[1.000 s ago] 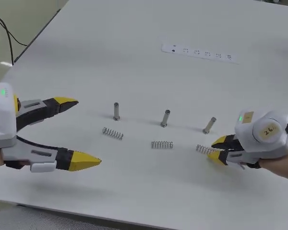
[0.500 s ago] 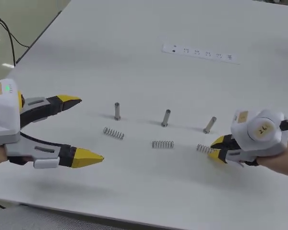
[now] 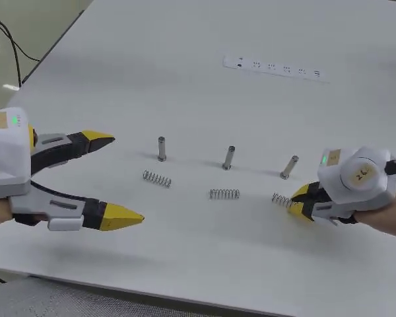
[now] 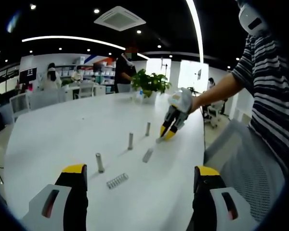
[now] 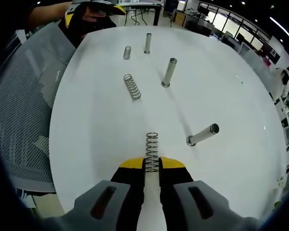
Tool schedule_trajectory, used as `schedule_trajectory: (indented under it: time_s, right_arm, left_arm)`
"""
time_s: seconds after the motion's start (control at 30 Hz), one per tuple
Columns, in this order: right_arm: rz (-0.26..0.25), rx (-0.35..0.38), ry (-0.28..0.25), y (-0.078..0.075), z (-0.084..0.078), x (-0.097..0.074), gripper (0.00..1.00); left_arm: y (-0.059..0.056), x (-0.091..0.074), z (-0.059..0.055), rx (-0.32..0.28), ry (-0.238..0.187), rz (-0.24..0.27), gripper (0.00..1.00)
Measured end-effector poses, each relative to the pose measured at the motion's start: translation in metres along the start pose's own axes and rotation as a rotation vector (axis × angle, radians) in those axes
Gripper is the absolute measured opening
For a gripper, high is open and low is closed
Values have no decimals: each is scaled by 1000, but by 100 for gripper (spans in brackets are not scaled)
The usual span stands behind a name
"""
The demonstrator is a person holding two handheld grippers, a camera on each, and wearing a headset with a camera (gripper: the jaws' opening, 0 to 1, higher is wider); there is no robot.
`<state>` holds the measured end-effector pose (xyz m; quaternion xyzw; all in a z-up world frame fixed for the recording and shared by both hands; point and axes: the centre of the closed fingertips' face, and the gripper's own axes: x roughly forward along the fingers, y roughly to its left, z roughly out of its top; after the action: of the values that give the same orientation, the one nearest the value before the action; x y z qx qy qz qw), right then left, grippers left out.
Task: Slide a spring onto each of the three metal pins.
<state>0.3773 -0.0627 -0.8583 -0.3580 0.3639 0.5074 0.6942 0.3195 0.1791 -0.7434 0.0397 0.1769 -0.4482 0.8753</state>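
**Inspector:** Condition of the three short grey metal pins?

**Operator:** All bare. The left pin, middle pin and right pin stand in a row on the white bench. None of them carries a spring.

**Inspector:** And the springs?

**Operator:** Three small coiled steel-wire springs lie flat, each just in front of its pin: left spring, middle spring, right spring.

**Inspector:** Your tongs?

**Operator:** My right tongs are clenched on the near end of the right spring, which as far as I can tell rests on the bench. My left tongs are released, jaws wide, holding nothing, well apart from the left spring.

**Inspector:** Assessment?

**Operator:** None of three completed. I judge the first pick-up to be in hand. Lifting that spring, threading it onto its pin, and both other springs are outstanding.
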Motion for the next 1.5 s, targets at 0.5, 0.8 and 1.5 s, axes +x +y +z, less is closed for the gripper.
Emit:
schedule_trajectory:
  time_s: [0.5,0.8,1.5]
  right_arm:
    - [14,-73,-18,9,8,-8,8]
    - [15,-79,-16,8,7,-6,8]
    - [59,-180,-139,34,69,-30,8]
  left_arm:
    - [-14,17,-1,3,30,-84,84]
    - [-24,29,7,0,26,-140,82]
    - [-43,71,10,24,44,-253,68]
